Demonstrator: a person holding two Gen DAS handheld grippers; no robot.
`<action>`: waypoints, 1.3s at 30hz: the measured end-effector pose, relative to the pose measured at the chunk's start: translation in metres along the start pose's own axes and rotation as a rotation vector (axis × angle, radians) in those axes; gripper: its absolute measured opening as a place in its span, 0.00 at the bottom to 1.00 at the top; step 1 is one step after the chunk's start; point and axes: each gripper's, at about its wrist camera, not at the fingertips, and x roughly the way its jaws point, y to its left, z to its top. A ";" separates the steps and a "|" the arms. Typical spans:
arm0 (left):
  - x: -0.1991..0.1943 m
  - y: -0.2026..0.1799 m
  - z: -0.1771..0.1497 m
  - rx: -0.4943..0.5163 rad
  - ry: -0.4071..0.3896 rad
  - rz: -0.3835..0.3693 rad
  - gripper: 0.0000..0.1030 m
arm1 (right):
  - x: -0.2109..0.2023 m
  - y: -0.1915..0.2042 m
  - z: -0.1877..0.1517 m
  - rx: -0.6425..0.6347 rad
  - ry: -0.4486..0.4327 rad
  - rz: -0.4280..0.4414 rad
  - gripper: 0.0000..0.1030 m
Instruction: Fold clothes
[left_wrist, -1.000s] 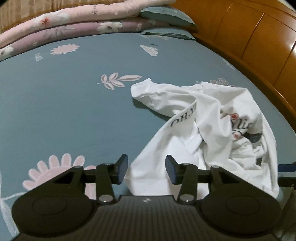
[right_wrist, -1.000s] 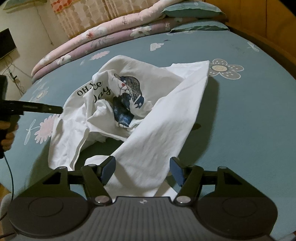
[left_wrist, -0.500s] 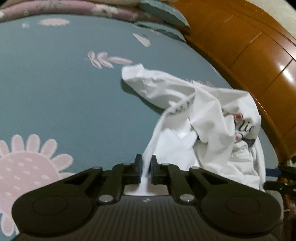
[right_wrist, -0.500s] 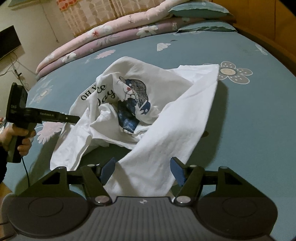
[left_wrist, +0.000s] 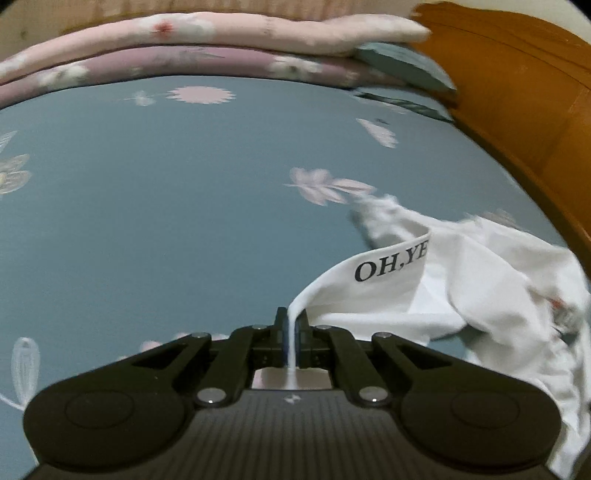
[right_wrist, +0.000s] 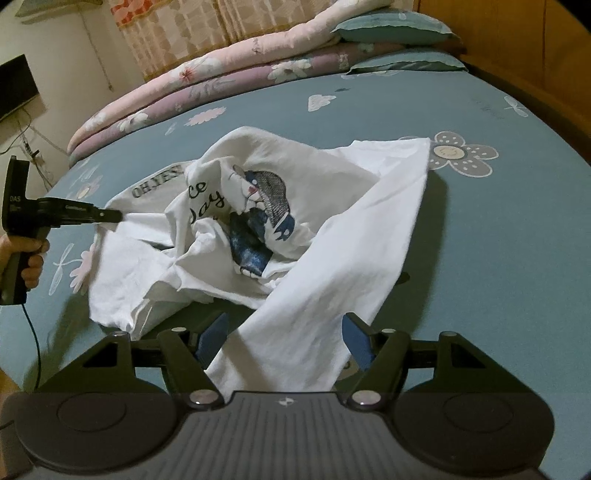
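Note:
A crumpled white T-shirt (right_wrist: 303, 206) with black lettering and a blue cartoon print lies on the teal flowered bed sheet (right_wrist: 498, 240). In the left wrist view my left gripper (left_wrist: 293, 328) is shut on an edge of the white T-shirt (left_wrist: 461, 280), lifting it off the sheet beside the "OH,YE" print. The right wrist view shows that same left gripper (right_wrist: 110, 216) from the side, held by a hand (right_wrist: 31, 258). My right gripper (right_wrist: 284, 339) stands open, with a strip of the shirt lying between its blue pads (right_wrist: 356, 341).
Rolled pink and mauve quilts (right_wrist: 221, 81) and teal pillows (right_wrist: 391, 29) lie along the far side. A wooden headboard (left_wrist: 517, 92) borders the bed on the right. A wall, curtain and dark screen (right_wrist: 14, 88) stand at the left. Bare sheet (left_wrist: 147, 221) spreads left of the shirt.
My left gripper went from open to shut on the shirt's edge and has raised it, so the "OH,YE" print now hangs up. The right gripper stays open over the strip.

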 end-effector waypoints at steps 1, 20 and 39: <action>0.000 0.008 0.002 -0.010 0.003 0.009 0.01 | 0.000 -0.001 0.001 0.002 -0.003 -0.002 0.71; 0.007 0.084 0.011 -0.174 0.041 0.158 0.08 | -0.005 -0.002 0.001 0.022 -0.021 -0.011 0.72; -0.050 -0.070 -0.068 0.370 0.094 -0.056 0.44 | -0.023 0.013 -0.010 -0.004 -0.039 0.025 0.74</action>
